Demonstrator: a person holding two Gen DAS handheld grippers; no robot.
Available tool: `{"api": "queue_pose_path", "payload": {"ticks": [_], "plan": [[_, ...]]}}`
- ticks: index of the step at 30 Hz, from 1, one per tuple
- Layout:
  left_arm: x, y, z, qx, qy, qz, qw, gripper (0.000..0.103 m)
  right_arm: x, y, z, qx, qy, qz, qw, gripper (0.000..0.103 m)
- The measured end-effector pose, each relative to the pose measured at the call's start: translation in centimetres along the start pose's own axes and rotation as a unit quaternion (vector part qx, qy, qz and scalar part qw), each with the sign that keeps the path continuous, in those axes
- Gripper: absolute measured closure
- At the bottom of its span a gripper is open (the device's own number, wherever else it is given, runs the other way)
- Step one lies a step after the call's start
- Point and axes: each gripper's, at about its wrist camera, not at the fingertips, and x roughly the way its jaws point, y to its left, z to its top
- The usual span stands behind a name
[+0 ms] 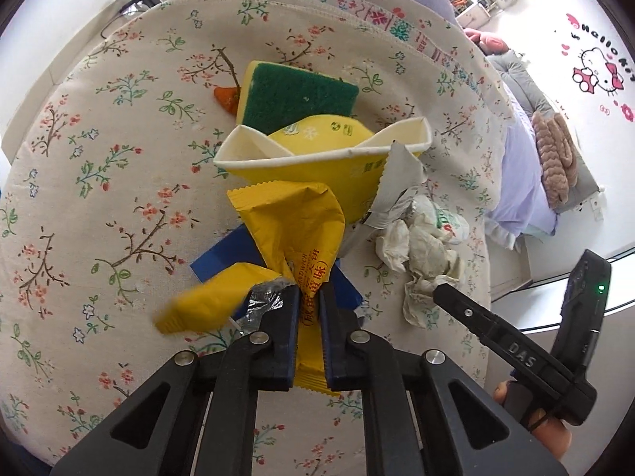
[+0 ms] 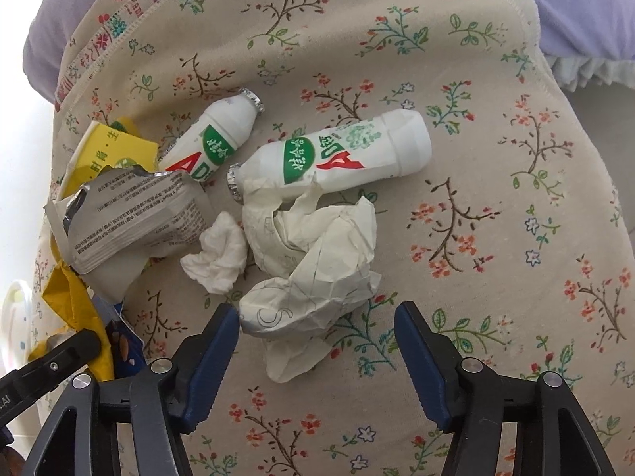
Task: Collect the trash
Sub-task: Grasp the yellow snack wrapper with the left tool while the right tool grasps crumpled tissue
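My left gripper is shut on a yellow snack wrapper, pinching its lower end. Behind it lie a crushed yellow paper cup, a green-and-yellow sponge, a blue wrapper and a torn silver wrapper. My right gripper is open over a crumpled paper wad. The wad's near end reaches between the pads, close to the left one and apart from the right one. Beyond the wad lie a small tissue and two white drink bottles on their sides.
Everything rests on a round table under a floral cloth. Its edge curves close on the right in the left wrist view. A bed with a lilac cover stands beyond that edge. An orange scrap lies by the sponge.
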Motion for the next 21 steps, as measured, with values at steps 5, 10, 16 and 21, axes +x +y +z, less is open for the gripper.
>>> {"api": "queue_pose_path", "payload": {"ticks": [5, 10, 16, 21], "plan": [[-0.6, 0.3, 0.1, -0.007, 0.003, -0.023, 0.9997, 0.095, 0.0, 0.0, 0.0, -0.002, 0.002, 0.008, 1.000, 0.040], [-1.8, 1.2, 0.4, -0.023, -0.003, -0.041, 0.9989, 0.095, -0.3, -0.1, 0.0, 0.001, -0.002, 0.009, 1.000, 0.041], [-3.6, 1.4, 0.7, -0.021, -0.017, -0.058, 0.9979, 0.095, -0.4, -0.2, 0.0, 0.001, -0.006, 0.016, 1.000, 0.053], [-4.1, 1.6, 0.7, -0.023, -0.018, -0.061, 0.9977, 0.095, -0.5, 0.1, 0.0, -0.014, -0.007, 0.017, 1.000, 0.079]]}}
